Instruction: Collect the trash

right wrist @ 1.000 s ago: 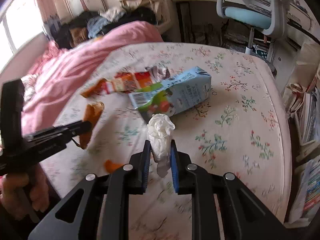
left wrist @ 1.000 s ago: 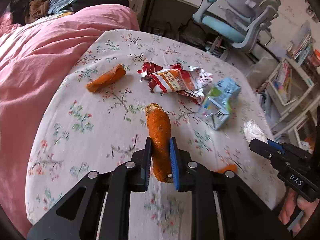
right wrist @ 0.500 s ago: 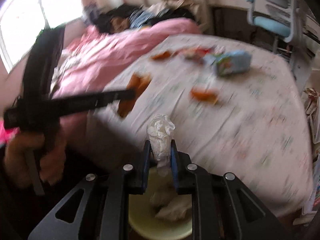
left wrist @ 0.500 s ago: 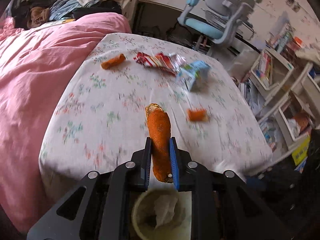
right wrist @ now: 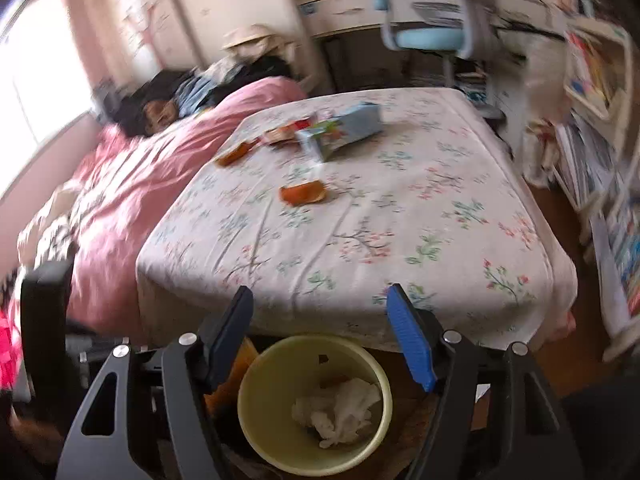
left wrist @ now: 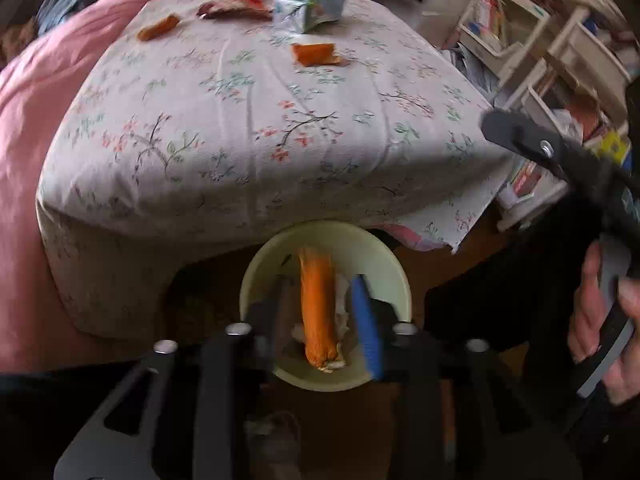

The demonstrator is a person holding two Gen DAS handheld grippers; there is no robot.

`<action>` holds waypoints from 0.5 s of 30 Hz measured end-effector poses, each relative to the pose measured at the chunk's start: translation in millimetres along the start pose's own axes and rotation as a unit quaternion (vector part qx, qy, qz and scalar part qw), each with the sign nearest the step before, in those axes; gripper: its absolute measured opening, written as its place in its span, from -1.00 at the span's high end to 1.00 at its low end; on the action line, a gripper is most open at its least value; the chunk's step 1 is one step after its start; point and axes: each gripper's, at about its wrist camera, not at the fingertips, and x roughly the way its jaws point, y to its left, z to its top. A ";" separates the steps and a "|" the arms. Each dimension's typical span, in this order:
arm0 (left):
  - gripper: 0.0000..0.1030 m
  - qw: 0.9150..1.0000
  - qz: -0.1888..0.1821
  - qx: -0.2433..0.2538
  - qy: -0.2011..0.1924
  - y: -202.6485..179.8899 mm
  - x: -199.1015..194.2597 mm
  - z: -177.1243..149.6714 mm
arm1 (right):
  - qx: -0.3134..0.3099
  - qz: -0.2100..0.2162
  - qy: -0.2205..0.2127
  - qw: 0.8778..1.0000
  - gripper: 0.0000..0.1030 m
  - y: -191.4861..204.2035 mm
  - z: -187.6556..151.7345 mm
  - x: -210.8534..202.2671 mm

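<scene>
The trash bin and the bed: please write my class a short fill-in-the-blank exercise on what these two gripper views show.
1. The crumpled white tissue lies inside the pale yellow ____.
2. The orange peel between the opening jaws of the left gripper is above the ____.
3. The blue carton lies on the ____ bedsheet.
4. Nothing sits between the opening jaws of the ____ gripper.

Missing words: bin; bin; floral; right

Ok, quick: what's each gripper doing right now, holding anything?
Left gripper: jaws opening, orange peel loose between them over the bin.
Right gripper: jaws opening, empty; tissue lies in the bin.
</scene>
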 end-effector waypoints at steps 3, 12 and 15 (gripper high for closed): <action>-0.36 0.999 0.015 -0.007 -0.029 3.0 -11.1 1.5 | -0.001 -0.007 -0.002 1.000 -0.30 0.4 -0.3 1.6; -0.62 0.981 0.044 -0.106 -0.156 39.9 -50.8 15.3 | -0.039 -0.030 -0.047 0.998 -0.39 10.7 -11.3 -8.9; -0.64 0.971 0.058 -0.129 -0.193 48.0 -61.8 22.2 | -0.052 -0.035 -0.055 0.997 -0.39 14.2 -11.2 -9.3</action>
